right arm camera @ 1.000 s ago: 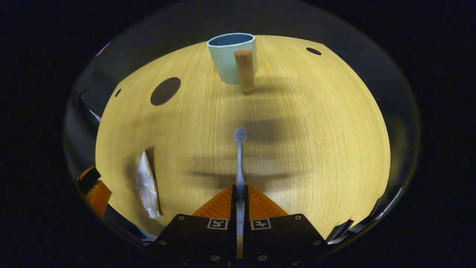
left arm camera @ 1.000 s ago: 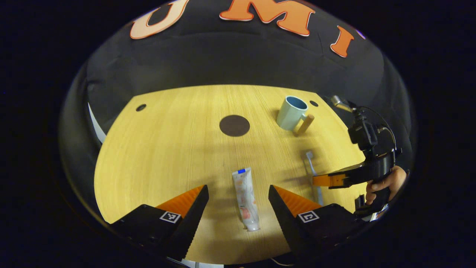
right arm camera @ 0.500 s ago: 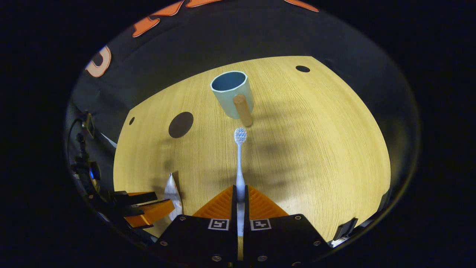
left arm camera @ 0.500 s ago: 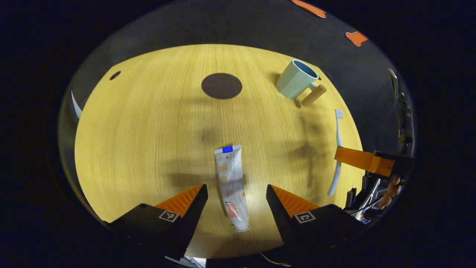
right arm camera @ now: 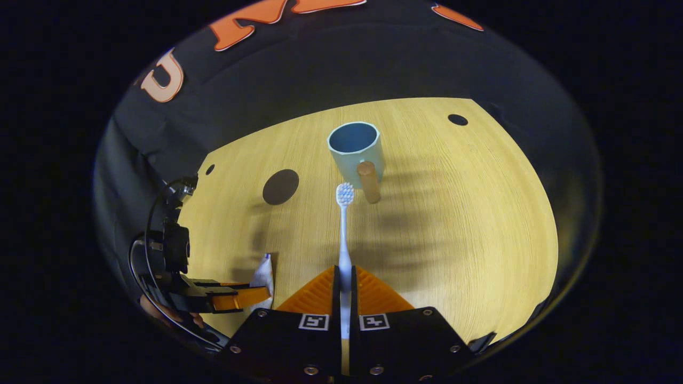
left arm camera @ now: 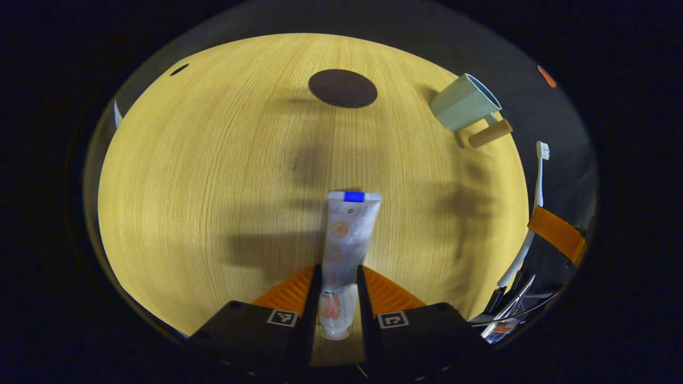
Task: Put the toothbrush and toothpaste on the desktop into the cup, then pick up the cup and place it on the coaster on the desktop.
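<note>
Toothbrush [right arm camera: 344, 234] clamped in right gripper [right arm camera: 344, 285], bristles toward cup [right arm camera: 356, 149], toothpaste [left arm camera: 344, 250] lengthwise, pinched by left gripper [left arm camera: 337, 290].

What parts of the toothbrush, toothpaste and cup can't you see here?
- Toothbrush: in the right gripper view, the handle's lower end is hidden between the right gripper's fingers.
- Toothpaste: in the left gripper view, the sides of its cap end are covered by the left gripper's fingers.
- Cup: in the right gripper view, its bottom inside is too dark to see.
</note>
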